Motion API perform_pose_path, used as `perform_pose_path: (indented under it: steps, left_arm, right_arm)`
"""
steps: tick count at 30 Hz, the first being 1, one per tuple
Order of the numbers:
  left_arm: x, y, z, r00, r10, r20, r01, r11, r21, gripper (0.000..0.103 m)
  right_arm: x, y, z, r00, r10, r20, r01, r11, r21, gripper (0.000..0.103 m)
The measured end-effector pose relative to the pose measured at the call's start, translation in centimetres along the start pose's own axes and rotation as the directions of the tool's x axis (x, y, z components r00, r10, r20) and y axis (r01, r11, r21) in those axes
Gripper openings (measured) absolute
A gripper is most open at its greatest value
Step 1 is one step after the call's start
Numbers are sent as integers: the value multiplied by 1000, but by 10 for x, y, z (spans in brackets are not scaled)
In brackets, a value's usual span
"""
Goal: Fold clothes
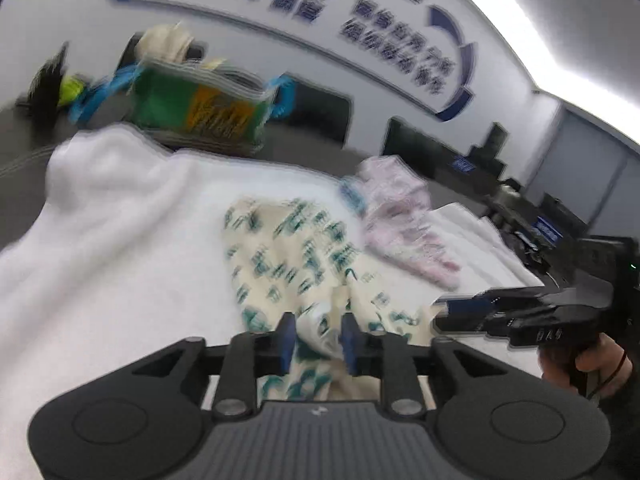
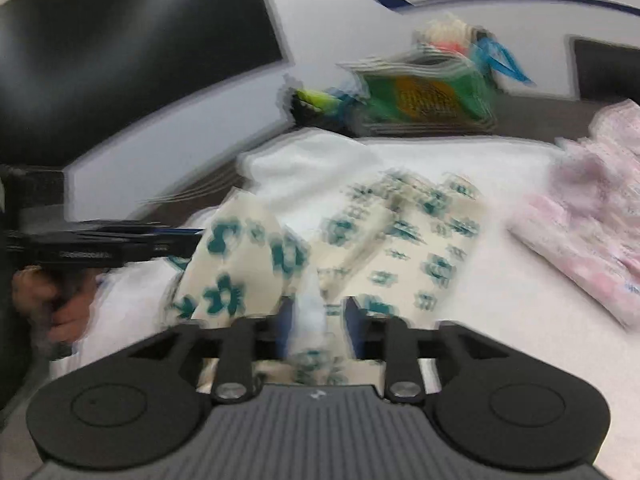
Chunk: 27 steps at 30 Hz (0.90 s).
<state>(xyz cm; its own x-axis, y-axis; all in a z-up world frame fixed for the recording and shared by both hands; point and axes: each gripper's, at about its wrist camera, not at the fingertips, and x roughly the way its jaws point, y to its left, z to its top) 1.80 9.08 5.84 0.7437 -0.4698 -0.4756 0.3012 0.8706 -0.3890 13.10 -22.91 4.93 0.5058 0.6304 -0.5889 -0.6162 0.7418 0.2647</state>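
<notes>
Both frames were motion-blurred. Left gripper (image 1: 316, 340) pinched a fold of the cream garment with teal print (image 1: 296, 248), which lay just ahead on the white sheet (image 1: 120, 240). Right gripper (image 2: 316, 330) pinched the same garment (image 2: 416, 240). Pink garment (image 2: 592, 216) lay right of it. Blue wall lettering (image 1: 400, 44) unreadable.
</notes>
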Motion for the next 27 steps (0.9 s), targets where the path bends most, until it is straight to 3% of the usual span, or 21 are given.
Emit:
perform_pose_path:
  steps: [2,4,5,7,9,11,12,13,14,17,22,27]
  left_arm:
    - [-20,9,-14,1000,-22,1,22,999,-32,54]
    - [-40,17,-28,999,-43,4,43,997,-64,71]
    - [-50,20,-35,998,-55,8,55,996,-71,75]
    - [-55,4,-50,998,-47,36,45,998,40,75]
    - [-47,-20,-55,999,-23,24,18,986,168,75]
    - [-28,-41,-59,999,-16,-34,25,957,289,70]
    - [-20,-47,-60,998,-6,-61,25,948,317,63]
    - [-15,-47,-62,996,0,-87,28,950,312,42]
    - [-10,-48,-63,994,4,-113,31,952,304,23]
    - [-13,-45,-60,990,-24,-137,57,969,239,8]
    - [-57,-65,-75,983,-103,-149,140,954,264,3]
    - [-100,-91,-125,959,-185,-216,233,946,224,3]
  right_arm:
    - [-16,-4,-9,997,-45,54,45,999,5,50]
    - [-43,-5,-26,994,-11,108,11,1000,-1,57]
    - [-50,-1,-38,994,22,105,-20,1000,-20,62]
    - [-59,14,-64,994,80,74,-74,994,-80,72]
    - [-62,30,-86,994,107,37,-100,983,-151,74]
    - [-47,51,-101,998,58,7,-54,959,-277,71]
    - [-41,59,-106,999,46,5,-42,942,-334,59]
    - [-34,65,-108,1000,24,-4,-24,926,-378,48]
    - [-27,69,-109,1000,-4,-18,-4,911,-413,28]
    - [-25,71,-101,999,-9,-40,-9,910,-414,12]
    - [-57,89,-96,994,-1,-108,-47,896,-442,9]
    - [-104,117,-123,971,73,-229,-172,876,-451,8]
